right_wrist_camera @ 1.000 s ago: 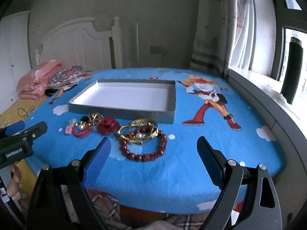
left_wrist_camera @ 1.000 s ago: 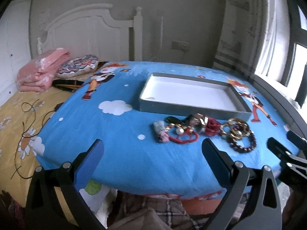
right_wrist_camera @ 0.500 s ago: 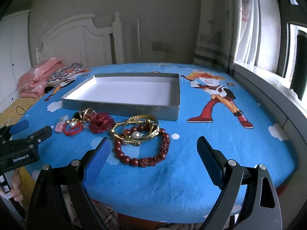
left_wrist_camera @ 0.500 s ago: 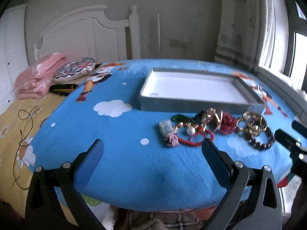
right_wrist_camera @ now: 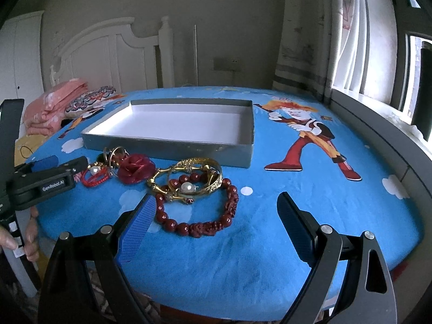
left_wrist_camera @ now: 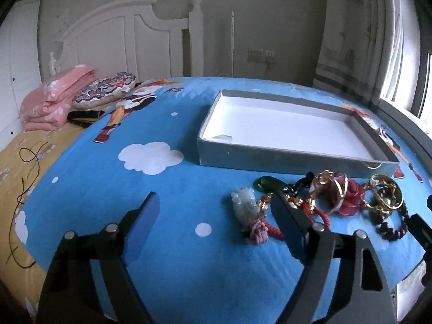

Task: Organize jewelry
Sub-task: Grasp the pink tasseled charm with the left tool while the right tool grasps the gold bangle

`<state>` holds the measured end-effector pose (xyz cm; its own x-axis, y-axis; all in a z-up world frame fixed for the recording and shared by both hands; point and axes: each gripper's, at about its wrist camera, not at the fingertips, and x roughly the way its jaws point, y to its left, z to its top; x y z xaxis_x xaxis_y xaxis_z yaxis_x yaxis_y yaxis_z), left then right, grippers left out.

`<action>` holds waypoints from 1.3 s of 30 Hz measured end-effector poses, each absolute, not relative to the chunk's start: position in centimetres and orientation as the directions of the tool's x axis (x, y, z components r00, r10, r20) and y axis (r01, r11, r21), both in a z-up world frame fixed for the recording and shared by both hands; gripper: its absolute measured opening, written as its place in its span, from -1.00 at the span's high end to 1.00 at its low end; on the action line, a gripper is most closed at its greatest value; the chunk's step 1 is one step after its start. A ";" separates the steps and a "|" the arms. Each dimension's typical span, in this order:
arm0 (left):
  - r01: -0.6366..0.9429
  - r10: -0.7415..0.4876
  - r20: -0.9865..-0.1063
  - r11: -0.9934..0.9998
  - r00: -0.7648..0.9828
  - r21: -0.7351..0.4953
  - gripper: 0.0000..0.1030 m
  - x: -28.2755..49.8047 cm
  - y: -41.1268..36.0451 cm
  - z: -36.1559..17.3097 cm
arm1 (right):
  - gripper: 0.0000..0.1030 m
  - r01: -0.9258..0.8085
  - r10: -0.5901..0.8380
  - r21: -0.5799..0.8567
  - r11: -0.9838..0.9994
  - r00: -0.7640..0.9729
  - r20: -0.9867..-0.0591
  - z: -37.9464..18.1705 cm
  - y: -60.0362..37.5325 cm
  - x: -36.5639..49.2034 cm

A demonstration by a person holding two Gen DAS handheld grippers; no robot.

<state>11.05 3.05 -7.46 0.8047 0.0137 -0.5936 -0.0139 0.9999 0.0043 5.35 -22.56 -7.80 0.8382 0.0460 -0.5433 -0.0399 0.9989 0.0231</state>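
Note:
A shallow grey tray (left_wrist_camera: 283, 159) (right_wrist_camera: 167, 149) with a white floor lies on the blue cartoon cloth. A row of jewelry sits in front of it: a pale charm with a pink knot (left_wrist_camera: 244, 202), a green pendant (left_wrist_camera: 266, 182), a red cord bracelet (right_wrist_camera: 94, 178), a gold ring (left_wrist_camera: 328, 189), a red rose (right_wrist_camera: 136, 167), gold bangles (right_wrist_camera: 189, 178) and a red bead bracelet (right_wrist_camera: 199, 226). My left gripper (left_wrist_camera: 216, 208) is open around the pale charm, its right finger over the red cord. My right gripper (right_wrist_camera: 216, 202) is open around the bead bracelet.
A white headboard (left_wrist_camera: 121, 35), a folded pink blanket (left_wrist_camera: 54, 97) and a patterned cushion (left_wrist_camera: 105, 91) lie at the back left on a yellow sheet. The window sill (right_wrist_camera: 378, 113) runs along the right. A hand (right_wrist_camera: 29, 243) holds the left gripper's handle.
Both grippers have moved forward and lower toward the row of jewelry, which now fills more of each view. Both stay open; no piece has moved.

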 end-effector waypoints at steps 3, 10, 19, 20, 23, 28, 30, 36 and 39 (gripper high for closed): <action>-0.017 0.019 -0.599 1.000 0.800 0.010 -0.44 11.4 3.0 -8.1 | -0.65 -0.033 0.054 0.048 0.998 0.841 -0.539 -7.9 -23.0 5.5; 0.042 -0.037 -0.560 0.999 0.828 -0.003 0.54 10.8 2.8 -8.4 | -0.53 -0.039 0.064 0.060 0.997 0.858 -0.510 -7.7 -23.1 5.4; 0.044 -0.059 -0.537 0.998 0.841 -0.042 0.61 9.6 3.5 -7.6 | -0.37 -0.072 0.081 0.038 0.997 0.850 -0.521 -7.7 -21.8 6.8; 0.045 -0.061 -0.532 0.998 0.844 -0.043 0.61 9.4 3.6 -7.5 | -0.37 -0.076 0.083 0.035 0.996 0.849 -0.522 -7.6 -21.5 7.0; 0.054 -0.071 -0.525 0.997 0.848 -0.048 0.61 9.0 3.7 -7.1 | -0.37 -0.094 0.094 0.026 0.995 0.846 -0.525 -7.7 -21.0 7.2; 0.062 -0.085 -0.530 0.996 0.844 -0.060 0.61 9.0 4.0 -7.1 | -0.37 -0.106 0.084 -0.010 0.994 0.839 -0.537 -7.7 -20.2 8.0; 0.066 -0.090 -0.532 0.996 0.842 -0.064 0.61 9.1 4.2 -7.1 | -0.37 -0.090 0.067 -0.013 0.996 0.823 -0.564 -7.7 -20.1 9.2; 0.074 -0.094 -0.564 0.996 0.821 -0.058 0.60 9.7 4.3 -7.7 | -0.18 -0.078 0.056 -0.009 0.997 0.787 -0.615 -8.5 -19.9 11.0; 0.061 -0.089 -0.571 0.996 0.816 -0.069 0.50 9.8 4.7 -8.0 | -0.11 -0.084 0.056 -0.019 0.996 0.793 -0.607 -8.6 -19.9 10.9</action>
<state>9.79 4.69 -8.00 0.8161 -0.0892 -0.5710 0.0608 0.9958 -0.0686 10.88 -19.89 -8.62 0.7930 0.0555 -0.6067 -0.0844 0.9962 -0.0191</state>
